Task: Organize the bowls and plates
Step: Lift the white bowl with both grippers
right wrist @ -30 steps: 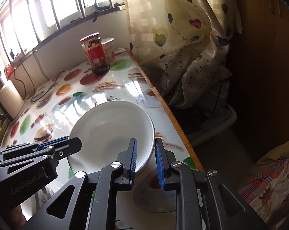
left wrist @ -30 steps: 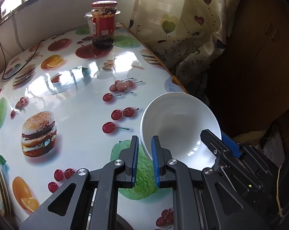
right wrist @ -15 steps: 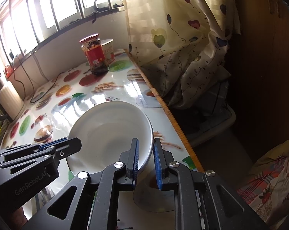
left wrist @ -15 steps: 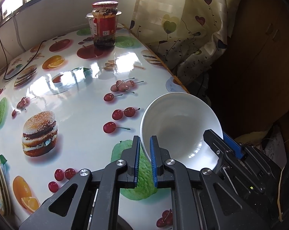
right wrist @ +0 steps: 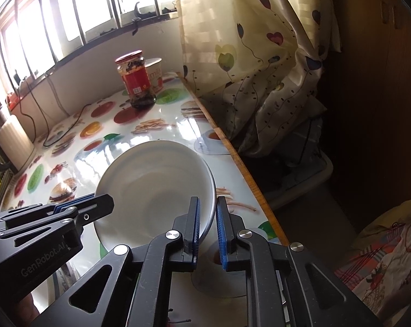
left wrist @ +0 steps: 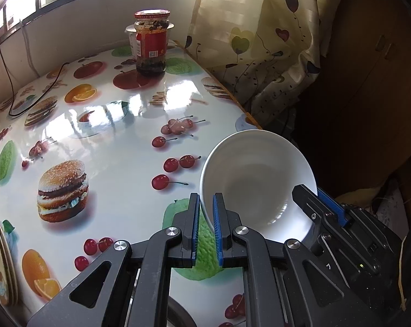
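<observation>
A white bowl [left wrist: 255,179] is held above the table near its right edge, tilted. My left gripper [left wrist: 206,204] is shut on the bowl's left rim. My right gripper [right wrist: 207,209] is shut on the opposite rim; the bowl also shows in the right wrist view [right wrist: 156,188]. The right gripper shows in the left wrist view [left wrist: 321,205] at the bowl's lower right. The left gripper shows in the right wrist view [right wrist: 91,204] at the bowl's left. A stack of beige plates [left wrist: 0,259] lies at the table's left edge.
The table [left wrist: 118,136] has a glossy cloth printed with fruit and burgers. A red-lidded jar [left wrist: 151,43] and a white cup [right wrist: 155,75] stand at the far end. A black cable [left wrist: 28,98] lies far left. A curtain [left wrist: 260,41] hangs beyond the right edge.
Both grippers have closed tighter on the bowl's rims. The bowl has stayed in about the same place, lifted slightly.
</observation>
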